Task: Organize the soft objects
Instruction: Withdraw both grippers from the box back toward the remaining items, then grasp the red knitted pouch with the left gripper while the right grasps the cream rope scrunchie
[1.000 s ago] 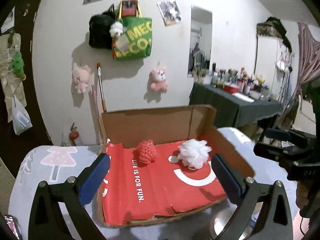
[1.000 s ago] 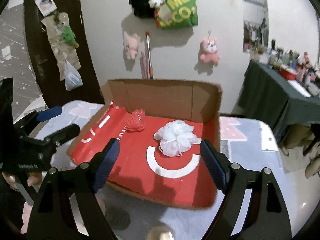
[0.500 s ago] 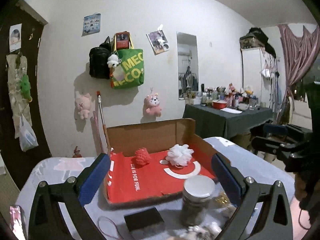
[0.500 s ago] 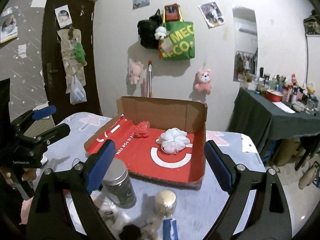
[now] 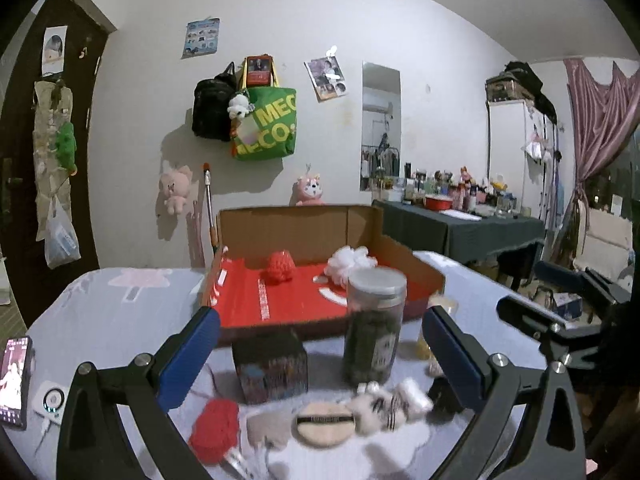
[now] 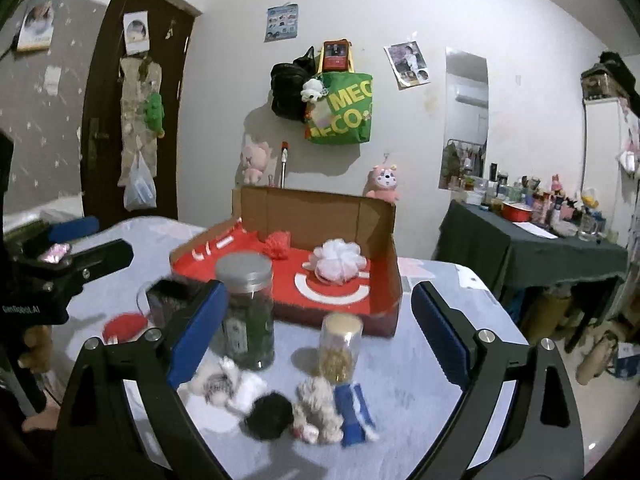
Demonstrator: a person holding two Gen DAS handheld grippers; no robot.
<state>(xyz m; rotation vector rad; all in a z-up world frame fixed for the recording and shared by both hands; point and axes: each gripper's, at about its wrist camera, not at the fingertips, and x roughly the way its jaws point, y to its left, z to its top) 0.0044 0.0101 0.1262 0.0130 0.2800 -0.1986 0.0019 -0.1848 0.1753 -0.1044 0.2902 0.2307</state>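
1. The left hand-held gripper (image 5: 320, 354) hangs above the surface (image 5: 112, 312) with its blue-padded fingers spread wide, holding and touching nothing.
2. The right hand-held gripper (image 6: 318, 322) is likewise spread wide and empty, above the near edge of the surface.
3. The surface carries a pale cloth with pink prints; behind it a white wall holds a green tote bag (image 6: 340, 110), a black bag (image 5: 210, 110) and pink plush toys.
4. A cardboard box (image 6: 320, 210) with a red lining lies open at the back of the surface; inside rest a red pouf (image 5: 280, 266) and a white pouf (image 6: 339, 260), a little apart.
5. In front of the box stand a dark jar (image 6: 246, 312) with a grey lid and a smaller jar (image 6: 340, 346) with pale contents.
6. A dark printed carton (image 5: 270, 366) stands just left of the dark jar.
7. Soft things lie scattered nearest the camera: a red ball (image 5: 214, 428), a round powder puff (image 5: 324, 424), white fluffy pieces (image 6: 224, 380), a black pompom (image 6: 268, 416) and a blue-and-white cloth (image 6: 354, 408).
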